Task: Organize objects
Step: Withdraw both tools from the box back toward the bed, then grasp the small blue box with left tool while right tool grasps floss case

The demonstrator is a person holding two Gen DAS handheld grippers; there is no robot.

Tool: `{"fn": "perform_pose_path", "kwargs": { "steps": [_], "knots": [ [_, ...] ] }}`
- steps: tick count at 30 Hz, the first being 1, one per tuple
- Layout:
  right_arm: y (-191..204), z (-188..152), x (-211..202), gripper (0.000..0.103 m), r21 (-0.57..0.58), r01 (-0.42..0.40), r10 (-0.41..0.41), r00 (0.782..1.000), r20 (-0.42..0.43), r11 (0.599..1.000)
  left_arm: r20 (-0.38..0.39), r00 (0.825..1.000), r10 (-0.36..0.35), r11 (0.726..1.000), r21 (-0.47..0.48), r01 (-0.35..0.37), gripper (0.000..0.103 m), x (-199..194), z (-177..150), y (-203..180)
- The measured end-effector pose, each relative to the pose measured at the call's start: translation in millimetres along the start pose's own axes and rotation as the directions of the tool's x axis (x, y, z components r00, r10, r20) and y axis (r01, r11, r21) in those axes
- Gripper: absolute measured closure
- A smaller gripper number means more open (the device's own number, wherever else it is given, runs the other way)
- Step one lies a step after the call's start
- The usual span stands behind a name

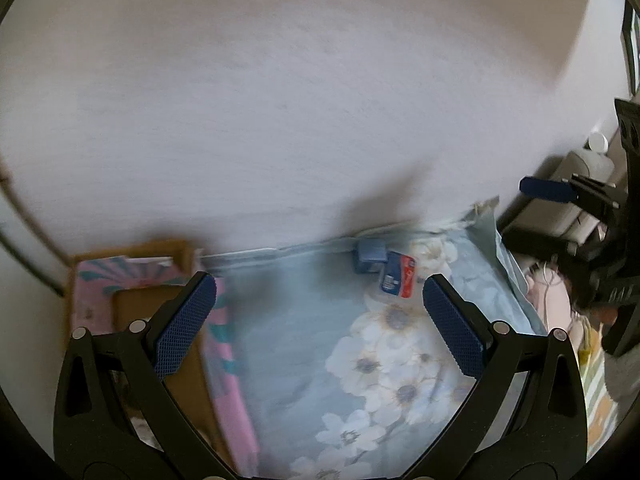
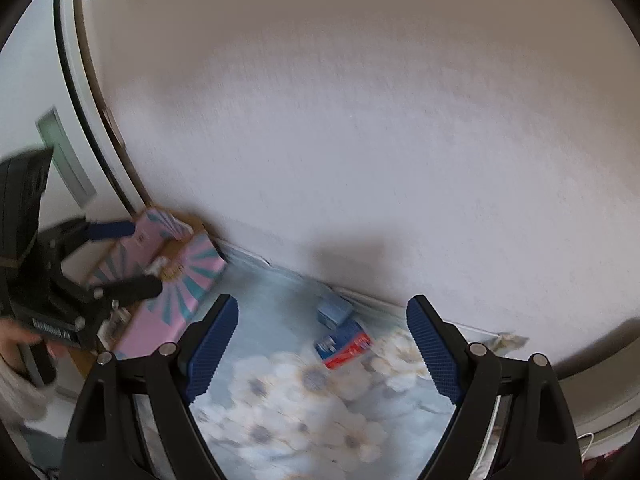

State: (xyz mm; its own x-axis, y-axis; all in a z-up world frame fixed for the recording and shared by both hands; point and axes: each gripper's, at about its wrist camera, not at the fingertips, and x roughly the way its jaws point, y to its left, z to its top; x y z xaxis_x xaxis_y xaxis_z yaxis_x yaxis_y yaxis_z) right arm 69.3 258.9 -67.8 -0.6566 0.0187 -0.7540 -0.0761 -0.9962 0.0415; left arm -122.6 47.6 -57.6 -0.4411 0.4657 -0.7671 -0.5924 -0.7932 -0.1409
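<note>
A small pale-blue box (image 1: 371, 259) and a blue, red and white carton (image 1: 397, 276) lie on a floral blue sheet (image 1: 320, 360) close to the white wall. My left gripper (image 1: 316, 316) hovers above the sheet, open, nothing between its blue pads. My right gripper (image 2: 320, 346) is open too and holds nothing; the carton (image 2: 344, 346) and the pale-blue box (image 2: 334, 312) show in the gap beyond its fingers. Each gripper appears at the edge of the other's view: the right gripper (image 1: 552, 190), the left gripper (image 2: 120, 256). Both views are blurred.
A pink and teal patterned box (image 2: 176, 280) sits in an open cardboard carton (image 1: 132, 320) left of the sheet. A door frame (image 2: 80, 100) rises at the left. Dark furniture and a white bottle (image 1: 598, 144) stand at the right. A hand (image 2: 16, 338) holds the left gripper.
</note>
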Motion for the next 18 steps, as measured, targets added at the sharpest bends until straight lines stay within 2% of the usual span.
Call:
{"fn": "perform_pose_path", "kwargs": {
  "steps": [3,7,12,18],
  "knots": [
    [-3.2,-20.2,9.6,0.019,-0.033,0.010,-0.010,1.000,-0.013,0.999,-0.040,0.999,-0.032,0.999,0.014,0.033,0.000,25.2,3.5,-10.5],
    [-12.3,-49.7,30.9,0.019,-0.058,-0.033,0.031,0.999,-0.035,0.998,-0.094,0.993,-0.072,0.997,0.020,0.074,0.000,63.1,5.1,-24.7],
    [-21.9,-77.7,70.2,0.019,-0.094,-0.079,0.073,0.995,-0.063,0.992,-0.149,0.986,-0.078,0.996,0.039,0.084,0.000,114.6,0.8,-42.0],
    [-30.3,-102.0,109.3,0.019,-0.151,-0.103,0.094,0.993,-0.065,0.983,-0.186,0.979,-0.081,0.996,0.011,0.085,0.008,165.7,-3.8,-47.8]
  ]
}}
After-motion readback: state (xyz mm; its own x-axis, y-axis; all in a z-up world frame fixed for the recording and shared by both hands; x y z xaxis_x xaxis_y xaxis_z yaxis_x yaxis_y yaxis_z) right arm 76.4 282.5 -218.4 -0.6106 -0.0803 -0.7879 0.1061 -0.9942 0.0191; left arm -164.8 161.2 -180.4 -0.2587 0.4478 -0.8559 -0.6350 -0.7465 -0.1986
